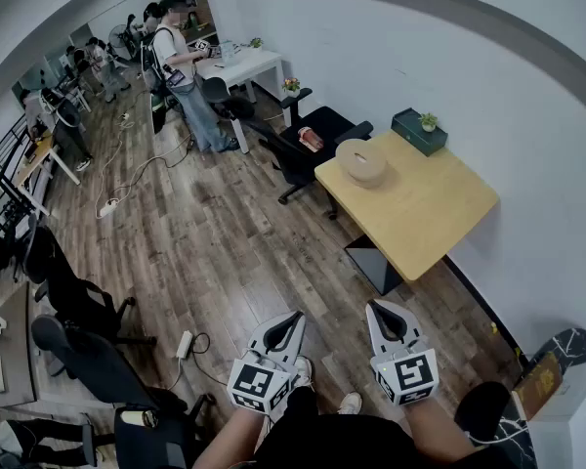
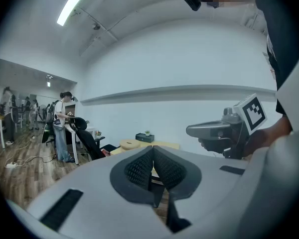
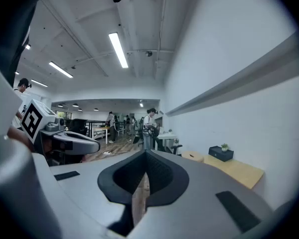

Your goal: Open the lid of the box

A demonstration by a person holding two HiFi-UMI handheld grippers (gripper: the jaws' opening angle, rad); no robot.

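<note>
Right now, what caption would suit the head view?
Left gripper and right gripper, jaws shut, held far from the round box on the wooden table.

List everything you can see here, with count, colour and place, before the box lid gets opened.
table: one, light wood, against the right wall
round box: one, tan, on the table's far left part
flat box: one, dark green, on the table's far corner by the wall
plant: one, small, green, on the flat box
office chair: one, black, just beyond the table
desk: one, white, farther along the wall
person: one standing at the desk
power strip: one, white, on the wood floor
left gripper: one, grey, shut, empty, held low
right gripper: one, grey, shut, empty, held low
</note>
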